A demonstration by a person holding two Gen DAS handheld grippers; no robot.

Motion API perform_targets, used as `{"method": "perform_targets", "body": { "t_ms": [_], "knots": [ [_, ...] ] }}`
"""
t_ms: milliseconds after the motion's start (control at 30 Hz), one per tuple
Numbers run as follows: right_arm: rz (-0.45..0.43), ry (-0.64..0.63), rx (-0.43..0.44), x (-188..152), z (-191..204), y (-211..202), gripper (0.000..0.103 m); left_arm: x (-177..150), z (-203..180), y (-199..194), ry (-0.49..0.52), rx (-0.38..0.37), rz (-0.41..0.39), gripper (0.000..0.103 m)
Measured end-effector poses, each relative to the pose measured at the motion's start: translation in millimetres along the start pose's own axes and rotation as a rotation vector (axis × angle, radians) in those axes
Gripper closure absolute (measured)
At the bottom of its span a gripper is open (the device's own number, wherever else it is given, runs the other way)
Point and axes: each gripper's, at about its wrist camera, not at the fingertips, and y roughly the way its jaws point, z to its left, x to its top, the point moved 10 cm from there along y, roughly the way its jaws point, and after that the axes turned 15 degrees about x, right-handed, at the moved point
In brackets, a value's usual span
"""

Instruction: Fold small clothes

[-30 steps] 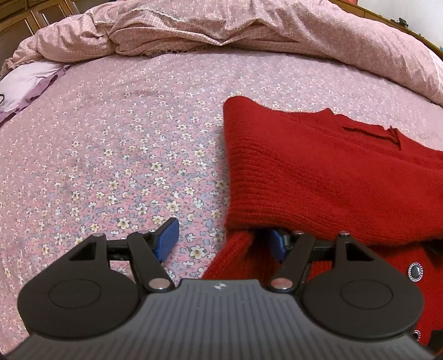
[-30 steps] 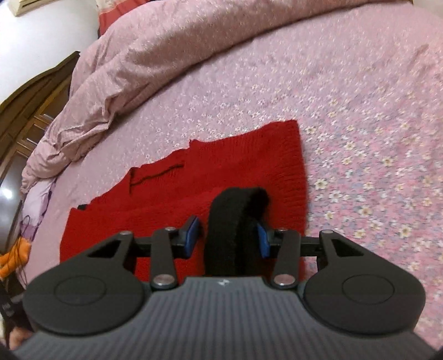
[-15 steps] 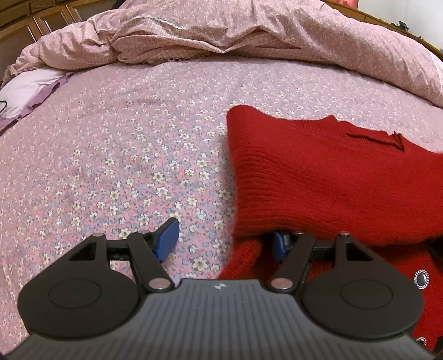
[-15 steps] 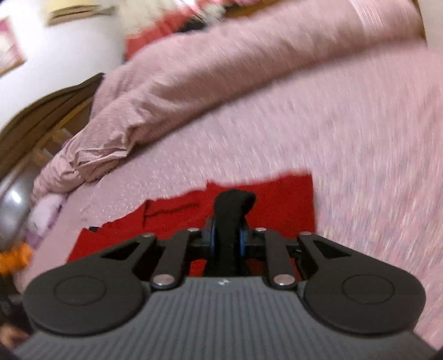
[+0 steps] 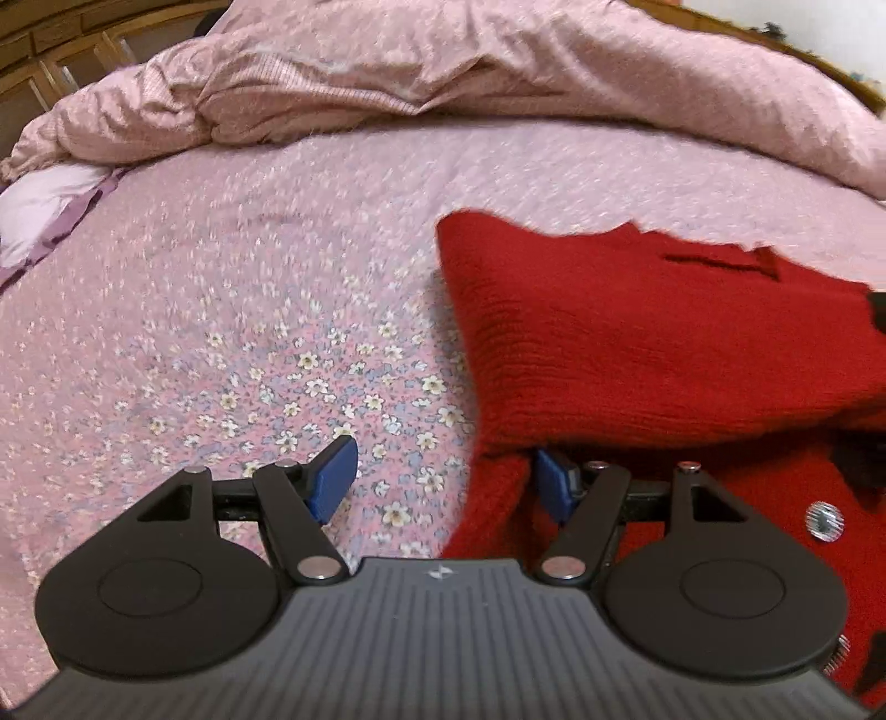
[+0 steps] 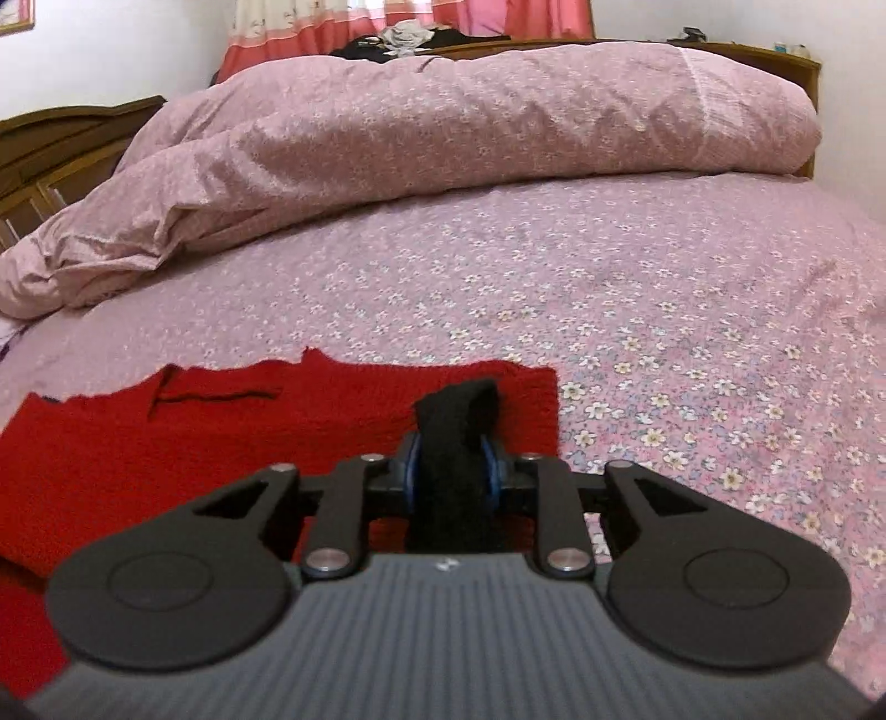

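A red knit sweater (image 5: 637, 343) lies folded on the flowered bedsheet (image 5: 249, 332), a silver button (image 5: 824, 519) showing at its lower right. My left gripper (image 5: 443, 482) stands open at the sweater's left edge. Its right pad is tucked under the folded flap and its left pad hangs over bare sheet. In the right wrist view the same sweater (image 6: 166, 443) spreads to the left. My right gripper (image 6: 451, 471) pinches a black knit cuff (image 6: 457, 421), which sticks up between the blue pads; its jaws are opening slightly while the pads still press the cuff.
A rumpled pink duvet (image 6: 443, 138) is heaped across the far side of the bed. A white and purple cloth (image 5: 39, 210) lies at the left edge. Dark wooden furniture (image 6: 66, 138) stands behind, with red curtains (image 6: 387, 22) beyond.
The right gripper's pads closed in on the black cuff and squeezed it narrow. Its view rolled level and tilted up toward the duvet. The left gripper stayed at the sweater's edge.
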Motion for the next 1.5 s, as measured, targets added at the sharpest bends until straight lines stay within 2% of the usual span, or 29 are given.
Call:
{"method": "perform_targets", "body": {
  "t_ms": [67,167,233,333,433,500,600,700,833,967,1133,1233,1333,1400,1433,1500],
  "knots": [
    [-0.01,0.005,-0.024,2.7,-0.5,-10.2,0.074,2.8,3.8,-17.0,0.004,-0.018,-0.027,0.031],
    [-0.043,-0.012,-0.117,10.8,-4.0,-33.4,0.071,15.9,3.7,-38.5,0.0,-0.047,-0.09,0.031],
    [-0.066,-0.025,-0.093,14.5,2.9,-47.6,0.071,27.5,-2.7,-44.7,-0.003,-0.071,-0.125,0.031],
    [-0.057,-0.059,-0.003,12.5,24.7,-58.8,0.071,41.0,-19.6,-40.6,0.007,-0.083,-0.153,0.031],
    [0.006,-0.109,0.045,1.3,43.6,-56.5,0.072,47.9,-44.0,-25.8,0.032,-0.114,-0.151,0.032],
    [0.051,-0.118,0.046,-8.3,45.0,-48.2,0.073,48.5,-57.8,-13.8,0.063,-0.121,-0.147,0.032],
    [0.116,-0.095,0.008,-25.4,30.9,-29.9,0.074,48.5,-71.3,7.1,0.13,-0.068,-0.154,0.032],
    [0.08,-0.114,0.016,-31.6,24.2,-21.8,0.074,45.5,-78.8,23.7,0.187,-0.046,-0.148,0.032],
    [0.048,-0.148,0.003,-34.8,24.9,-18.7,0.074,45.3,-78.6,40.4,0.138,-0.08,-0.12,0.031],
    [0.018,-0.088,0.029,-33.1,17.8,-20.0,0.075,46.7,-79.1,45.3,0.13,-0.094,-0.12,0.031],
    [0.01,-0.117,0.016,-34.0,21.1,-19.6,0.075,45.7,-76.8,37.3,0.129,-0.094,-0.139,0.031],
    [0.006,-0.149,-0.003,-33.1,27.1,-23.3,0.074,43.9,-72.1,19.1,0.157,-0.081,-0.153,0.031],
    [0.003,-0.136,-0.001,-31.8,32.2,-35.6,0.067,38.0,-61.0,-0.6,0.168,-0.06,-0.151,0.029],
    [0.001,-0.132,-0.01,-32.0,36.1,-48.4,0.05,30.5,-49.6,-11.3,0.139,-0.071,-0.126,0.029],
    [0.003,-0.133,-0.014,-32.3,38.0,-54.5,0.037,26.1,-42.5,-16.7,0.115,-0.079,-0.114,0.029],
    [0.016,-0.125,-0.003,-34.4,42.4,-67.6,0.036,16.5,-27.8,-26.4,0.065,-0.089,-0.085,0.028]
  ]
}}
